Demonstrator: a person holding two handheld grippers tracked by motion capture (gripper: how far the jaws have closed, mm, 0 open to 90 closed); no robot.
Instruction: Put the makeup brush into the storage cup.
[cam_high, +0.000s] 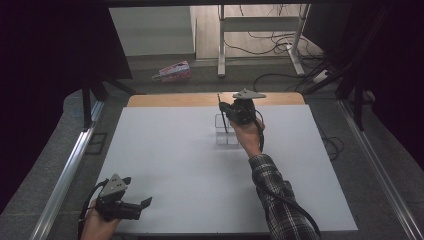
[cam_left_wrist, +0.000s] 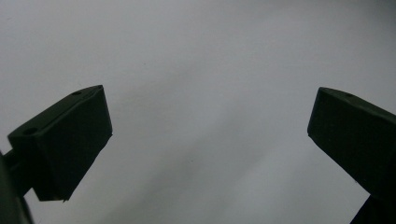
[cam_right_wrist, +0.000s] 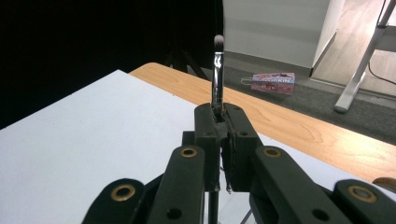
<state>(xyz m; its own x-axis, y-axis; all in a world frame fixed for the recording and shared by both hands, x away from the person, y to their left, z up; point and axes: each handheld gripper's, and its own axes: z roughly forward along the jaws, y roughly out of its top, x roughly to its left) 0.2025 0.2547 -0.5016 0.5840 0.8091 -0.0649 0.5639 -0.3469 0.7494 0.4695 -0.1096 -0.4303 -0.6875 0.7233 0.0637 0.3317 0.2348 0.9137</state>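
A white worktop (cam_high: 175, 165) carries a small clear holder (cam_high: 226, 131) near its far edge, above which the right tongs (cam_right_wrist: 218, 112) are clamped on a thin makeup brush (cam_right_wrist: 217, 74) held upright, bristles up, while the left tongs (cam_high: 142, 204) rest spread wide at the near-left corner.

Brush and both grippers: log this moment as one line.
right gripper: shut on makeup brush, upright, above clear holder | left gripper: open, empty, near table's front-left edge
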